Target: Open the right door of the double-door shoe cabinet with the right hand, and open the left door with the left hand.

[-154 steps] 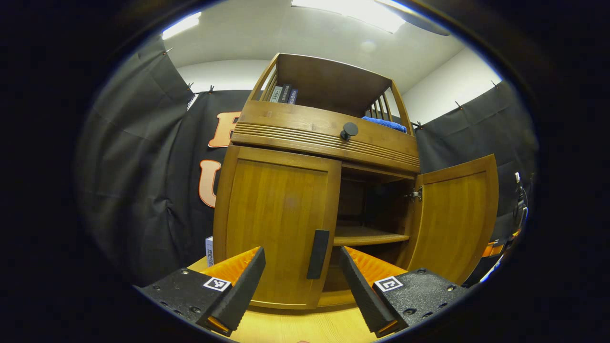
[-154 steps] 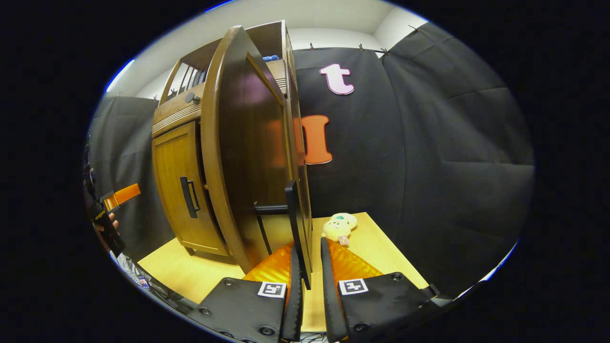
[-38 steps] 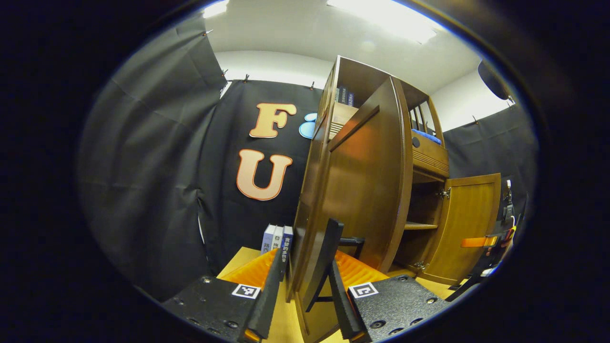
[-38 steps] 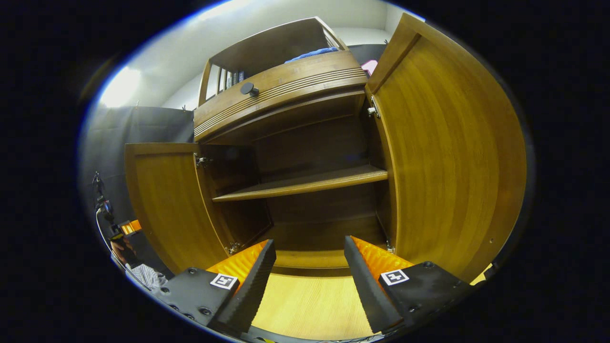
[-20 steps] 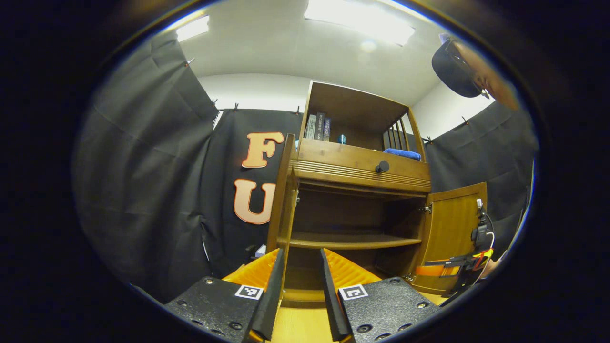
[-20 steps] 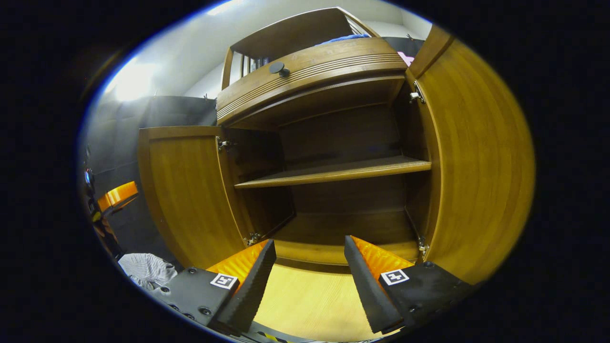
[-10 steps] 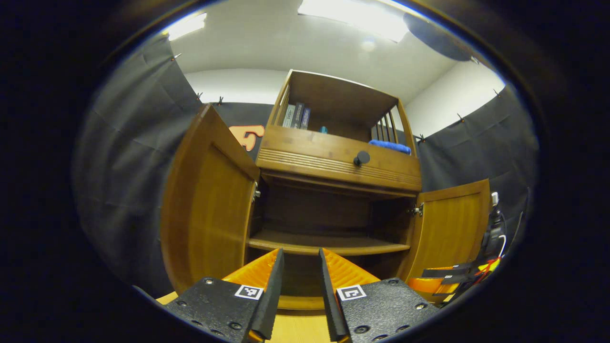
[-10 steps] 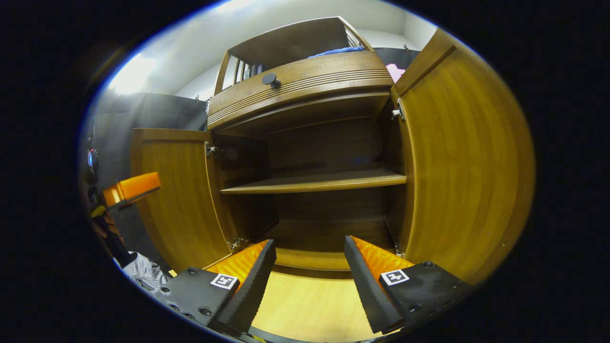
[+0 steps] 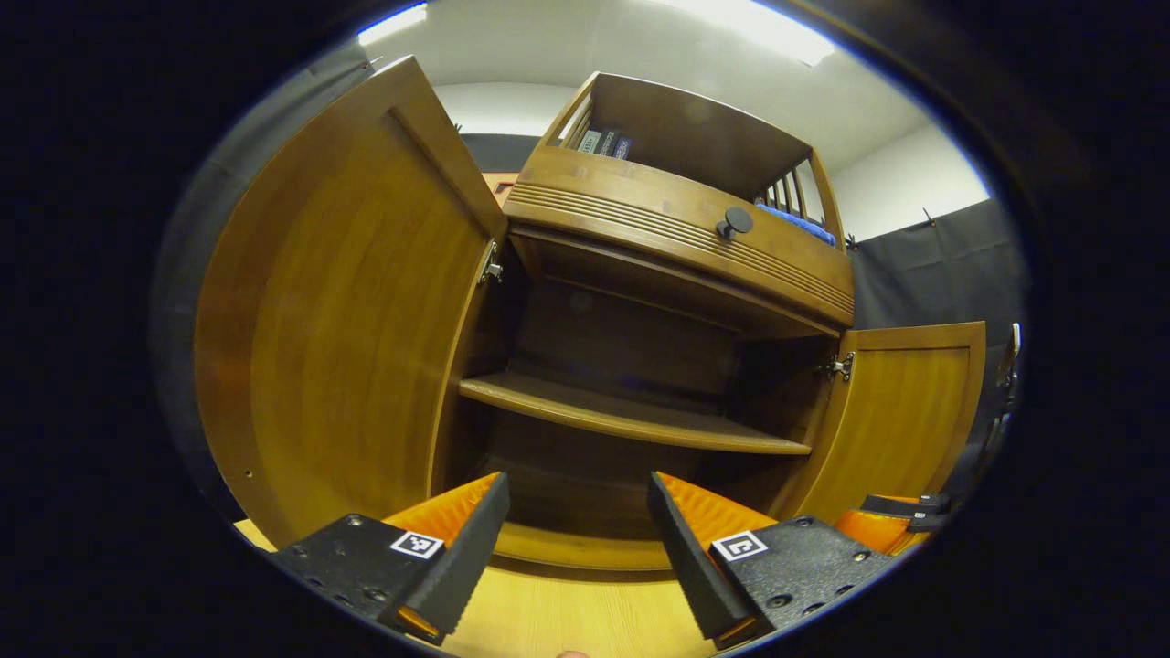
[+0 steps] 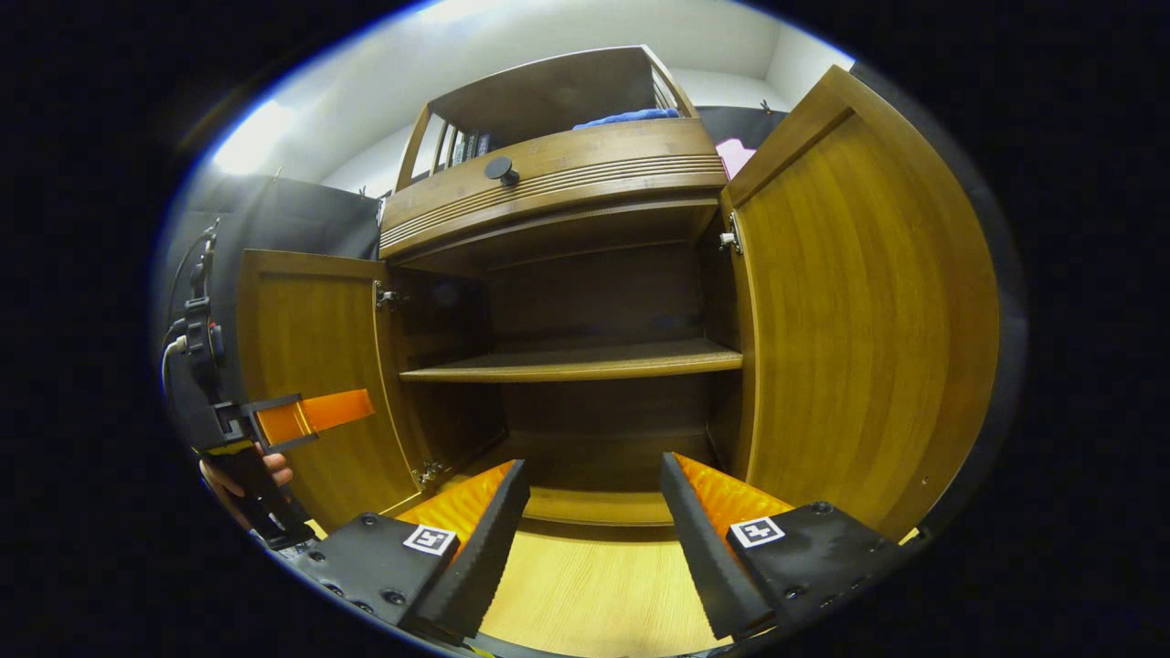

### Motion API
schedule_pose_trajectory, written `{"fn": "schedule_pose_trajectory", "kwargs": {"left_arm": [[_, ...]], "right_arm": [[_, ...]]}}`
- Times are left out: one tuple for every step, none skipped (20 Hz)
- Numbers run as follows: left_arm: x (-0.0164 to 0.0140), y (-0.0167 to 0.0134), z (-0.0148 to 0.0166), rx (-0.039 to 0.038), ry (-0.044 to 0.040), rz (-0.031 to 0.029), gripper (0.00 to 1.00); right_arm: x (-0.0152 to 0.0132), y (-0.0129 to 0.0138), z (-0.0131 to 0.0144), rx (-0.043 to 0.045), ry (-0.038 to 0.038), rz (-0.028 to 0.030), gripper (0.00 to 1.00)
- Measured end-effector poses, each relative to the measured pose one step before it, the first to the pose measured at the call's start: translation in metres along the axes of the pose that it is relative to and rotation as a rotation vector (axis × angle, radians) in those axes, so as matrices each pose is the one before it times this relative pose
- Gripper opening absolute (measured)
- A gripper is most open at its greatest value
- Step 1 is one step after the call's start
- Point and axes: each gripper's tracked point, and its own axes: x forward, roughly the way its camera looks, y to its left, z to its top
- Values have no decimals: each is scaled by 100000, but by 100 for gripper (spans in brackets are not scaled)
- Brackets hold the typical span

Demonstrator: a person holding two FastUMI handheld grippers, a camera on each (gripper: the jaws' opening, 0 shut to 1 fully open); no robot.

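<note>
Both doors open; cabinet shelf bare.

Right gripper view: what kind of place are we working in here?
Likely a staged recording booth, not a home: a wooden shoe cabinet stands on a light tabletop, black cloth hangs behind it, and a plain white ceiling is overhead.

You have the wooden shoe cabinet standing with its left door and right door both swung wide open, its inner shelf bare.
</note>
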Motion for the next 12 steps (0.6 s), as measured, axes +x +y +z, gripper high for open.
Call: {"fn": "schedule_pose_trajectory", "kwargs": {"left_arm": [[-8,-26,153,616,-504,-196,92],[-154,-71,181,1062,-852,-297,94],[-50,94,275,1622,-1044,176,94],[-59,146,179,1779,-847,547,94],[-111,6,234,1389,-649,60,91],[-47,-43,77,935,-290,-98,91],[-19,38,131,116,-271,-127,91],[6,33,33,-409,-65,-217,91],[19,62,-28,-600,60,-10,92],[-13,71,48,-321,66,-21,92],[-27,23,36,156,17,-94,92],[-8,16,88,586,32,-179,92]], "right_arm": [[106,-149,52,50,-90,-725,94],[102,-121,-36,286,125,-593,94],[91,-46,-50,388,370,-439,94],[123,83,-15,377,293,-2,94],[155,91,109,332,-75,28,94],[54,144,228,307,-660,199,94],[165,188,233,293,-734,291,94],[90,151,128,258,-391,369,87],[75,203,-77,152,-11,258,87],[124,112,-31,2,64,186,87],[19,56,-43,-68,106,54,87],[130,72,-82,-28,165,88,87]]}}
